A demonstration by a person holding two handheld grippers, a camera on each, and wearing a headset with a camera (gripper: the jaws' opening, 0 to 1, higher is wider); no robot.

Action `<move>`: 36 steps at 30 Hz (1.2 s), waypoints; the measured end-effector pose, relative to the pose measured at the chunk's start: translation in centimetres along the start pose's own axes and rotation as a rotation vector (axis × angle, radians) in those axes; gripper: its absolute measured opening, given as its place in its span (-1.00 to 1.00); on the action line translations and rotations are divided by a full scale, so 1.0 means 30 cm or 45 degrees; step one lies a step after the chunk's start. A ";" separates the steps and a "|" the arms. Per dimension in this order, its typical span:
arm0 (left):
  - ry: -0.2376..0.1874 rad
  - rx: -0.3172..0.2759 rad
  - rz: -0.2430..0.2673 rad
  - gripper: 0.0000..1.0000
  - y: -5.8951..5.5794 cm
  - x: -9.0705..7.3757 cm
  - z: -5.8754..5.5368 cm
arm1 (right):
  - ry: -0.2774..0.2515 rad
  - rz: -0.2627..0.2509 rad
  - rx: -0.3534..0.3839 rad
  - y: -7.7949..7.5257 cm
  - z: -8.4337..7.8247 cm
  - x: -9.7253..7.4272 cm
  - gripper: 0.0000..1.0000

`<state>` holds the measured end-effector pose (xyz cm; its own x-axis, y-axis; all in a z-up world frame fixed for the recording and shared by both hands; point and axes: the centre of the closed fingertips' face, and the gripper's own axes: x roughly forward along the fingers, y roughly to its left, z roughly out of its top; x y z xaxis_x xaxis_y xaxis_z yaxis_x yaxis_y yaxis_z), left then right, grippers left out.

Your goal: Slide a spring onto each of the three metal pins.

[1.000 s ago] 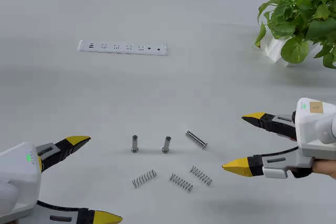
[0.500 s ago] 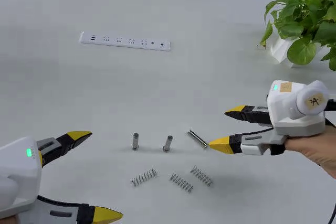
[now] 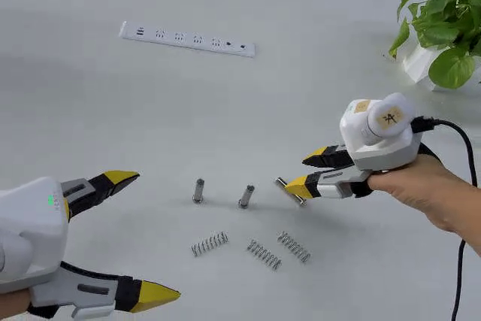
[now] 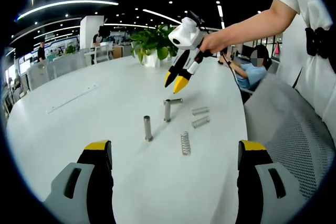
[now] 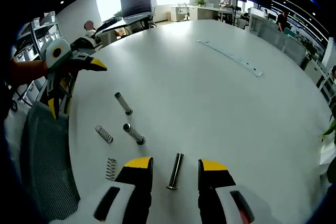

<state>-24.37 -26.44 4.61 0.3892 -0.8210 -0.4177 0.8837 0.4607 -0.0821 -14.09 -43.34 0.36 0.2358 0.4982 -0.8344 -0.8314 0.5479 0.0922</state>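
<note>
White table, right gripper moved in astride lying pin, jaws apart, left gripper spread wide, empty.

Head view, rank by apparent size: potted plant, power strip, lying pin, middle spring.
1. potted plant, though cut off by the frame.
2. power strip, long and thin.
3. lying pin and middle spring: about alike, no ranking.

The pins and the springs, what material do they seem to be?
The pins look like bare metal, probably steel: smooth, grey, with a bright sheen. The springs look like thin coiled metal wire, silvery grey. The exact alloy cannot be told.
</note>
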 end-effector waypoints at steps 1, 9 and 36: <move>-0.004 -0.003 0.001 0.98 0.001 0.000 0.001 | 0.006 0.008 0.010 0.000 0.003 0.010 -0.40; -0.032 -0.031 0.019 0.98 0.010 -0.005 0.008 | 0.126 0.023 0.045 -0.010 -0.016 0.071 -0.56; -0.057 -0.069 0.033 0.98 0.009 -0.019 0.000 | 0.256 0.039 0.033 -0.020 -0.053 0.128 -0.88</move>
<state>-24.37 -25.85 4.82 0.4242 -0.8223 -0.3794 0.8583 0.4987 -0.1212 -13.47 -42.83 -3.77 0.1032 0.3724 -0.9223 -0.8229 0.5528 0.1312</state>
